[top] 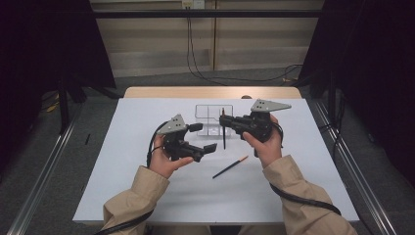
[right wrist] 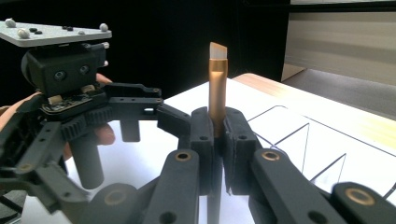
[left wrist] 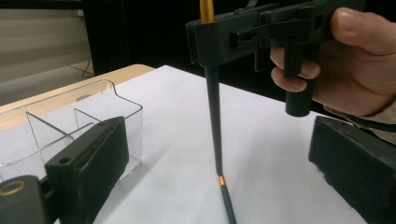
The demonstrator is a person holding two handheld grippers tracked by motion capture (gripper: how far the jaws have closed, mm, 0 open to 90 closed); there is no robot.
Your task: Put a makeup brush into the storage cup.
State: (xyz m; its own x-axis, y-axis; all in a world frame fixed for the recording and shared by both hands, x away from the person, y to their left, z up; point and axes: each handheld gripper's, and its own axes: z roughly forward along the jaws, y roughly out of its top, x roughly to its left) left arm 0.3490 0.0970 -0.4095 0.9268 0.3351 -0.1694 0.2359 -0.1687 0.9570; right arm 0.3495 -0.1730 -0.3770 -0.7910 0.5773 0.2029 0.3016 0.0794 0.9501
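From above, the right gripper (top: 224, 120) clamps a black makeup brush (top: 223, 132) upright at six o'clock of the clear divided tray (top: 205, 108), so lift it over the wall and lower straight; a second brush (top: 230, 167) lies at five o'clock of it. Along the left gripper (left wrist: 205, 154), jaws apart and empty, the held brush's (left wrist: 214, 116) top is cut off. Along the right gripper (right wrist: 215, 140), its lower end hides behind the jaws; only the gold ferrule and pale tip (right wrist: 217, 79) rise.
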